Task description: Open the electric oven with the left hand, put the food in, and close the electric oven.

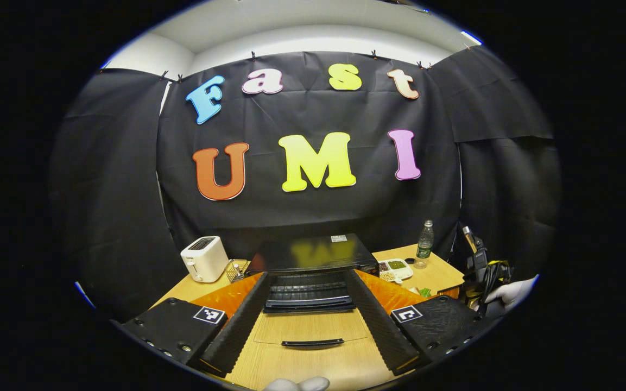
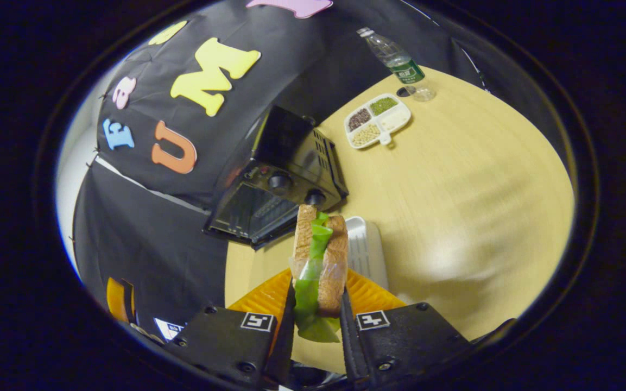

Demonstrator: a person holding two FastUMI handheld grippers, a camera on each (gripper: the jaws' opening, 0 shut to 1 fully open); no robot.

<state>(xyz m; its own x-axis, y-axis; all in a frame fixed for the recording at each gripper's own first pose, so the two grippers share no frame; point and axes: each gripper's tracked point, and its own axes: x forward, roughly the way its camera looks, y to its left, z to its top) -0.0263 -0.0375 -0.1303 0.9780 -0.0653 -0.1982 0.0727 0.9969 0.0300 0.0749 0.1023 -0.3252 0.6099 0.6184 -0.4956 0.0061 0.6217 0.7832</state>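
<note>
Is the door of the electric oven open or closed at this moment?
Open. In the left gripper view the oven door is folded down toward the camera. In the right gripper view the electric oven shows its open front.

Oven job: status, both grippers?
Left gripper open, empty, facing the oven with its door down. Right gripper shut on sandwich, held above the table. Nothing between sandwich and oven.

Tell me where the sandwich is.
In the right gripper view, the sandwich is clamped upright in the right hand-held gripper, above the table, near the oven.
</note>
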